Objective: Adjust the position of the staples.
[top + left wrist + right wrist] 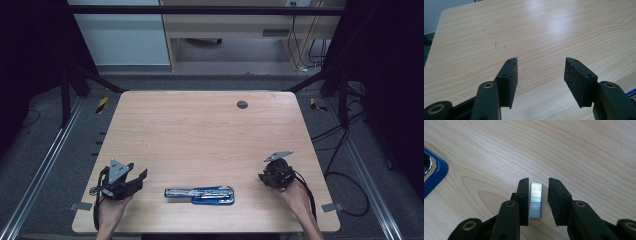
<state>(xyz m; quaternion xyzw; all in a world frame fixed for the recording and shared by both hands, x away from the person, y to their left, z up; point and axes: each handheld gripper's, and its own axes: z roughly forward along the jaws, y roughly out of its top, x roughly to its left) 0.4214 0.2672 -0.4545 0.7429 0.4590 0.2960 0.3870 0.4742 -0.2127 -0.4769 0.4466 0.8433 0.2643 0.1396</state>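
A silvery strip of staples (535, 200) lies flat on the desk (200, 135) between the two fingers of the right gripper (538, 201). In the right gripper view the strip runs lengthwise along the gap, its left edge against or just beside the left finger (523, 195), while a clear sliver of wood shows between its right edge and the right finger (557, 197). The fingers are parted a little wider than the strip, so they straddle it without clamping it. In the high view the right gripper (276, 175) sits low over the near right part of the desk, held by the person's right hand (295, 197), with its grey plate on top and a black cable trailing toward the desk's edge.

To the left of that gripper, near the front edge and about midway across, lies a blue stapler (201, 194), opened out flat, with its metal magazine stretched to the left. Its blue corner (434, 173) shows at the left edge of the right gripper view, well apart from the strip.

The left gripper (122, 181) is held by the left hand (111, 210) at the near left of the desk, beside the stapler but apart from it. In its own view the fingers (510, 80) stand wide open over bare wood, holding nothing.

A small dark round grommet (242, 104) sits in the far part of the desk.
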